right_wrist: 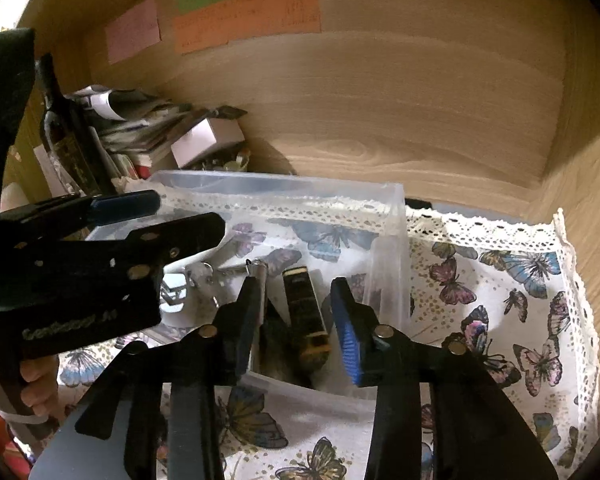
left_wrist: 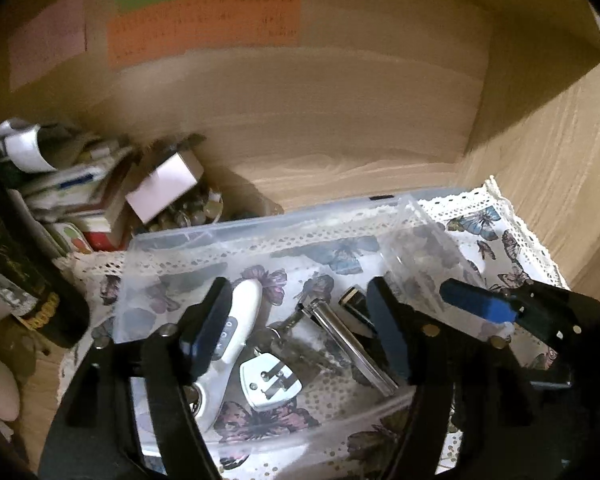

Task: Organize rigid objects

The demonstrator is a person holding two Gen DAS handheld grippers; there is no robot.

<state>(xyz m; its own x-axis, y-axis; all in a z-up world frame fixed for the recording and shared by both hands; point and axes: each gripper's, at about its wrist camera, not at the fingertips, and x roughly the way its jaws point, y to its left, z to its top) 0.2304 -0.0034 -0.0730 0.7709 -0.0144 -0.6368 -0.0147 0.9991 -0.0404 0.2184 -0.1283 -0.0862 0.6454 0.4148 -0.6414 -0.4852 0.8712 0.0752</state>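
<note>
A clear plastic bin (left_wrist: 204, 240) sits on a butterfly cloth. It holds a white handheld device (left_wrist: 242, 320), a white plug adapter (left_wrist: 270, 380), a silver metal tube (left_wrist: 348, 344), keys (left_wrist: 288, 324) and a black and gold case (right_wrist: 306, 312). My left gripper (left_wrist: 296, 320) is open and empty just above the bin's contents. My right gripper (right_wrist: 296, 316) is open and empty above the black and gold case, at the bin's right end. The bin (right_wrist: 384, 208) and the left gripper (right_wrist: 180, 216) also show in the right wrist view.
A butterfly cloth with lace edge (right_wrist: 500, 280) covers the shelf floor. Stacked books and papers (left_wrist: 72, 200), a small white box (left_wrist: 164, 188) and a dark bottle (right_wrist: 66, 140) stand at the back left. Wooden walls (right_wrist: 420, 100) close the back and right; coloured notes (right_wrist: 244, 16) are stuck on.
</note>
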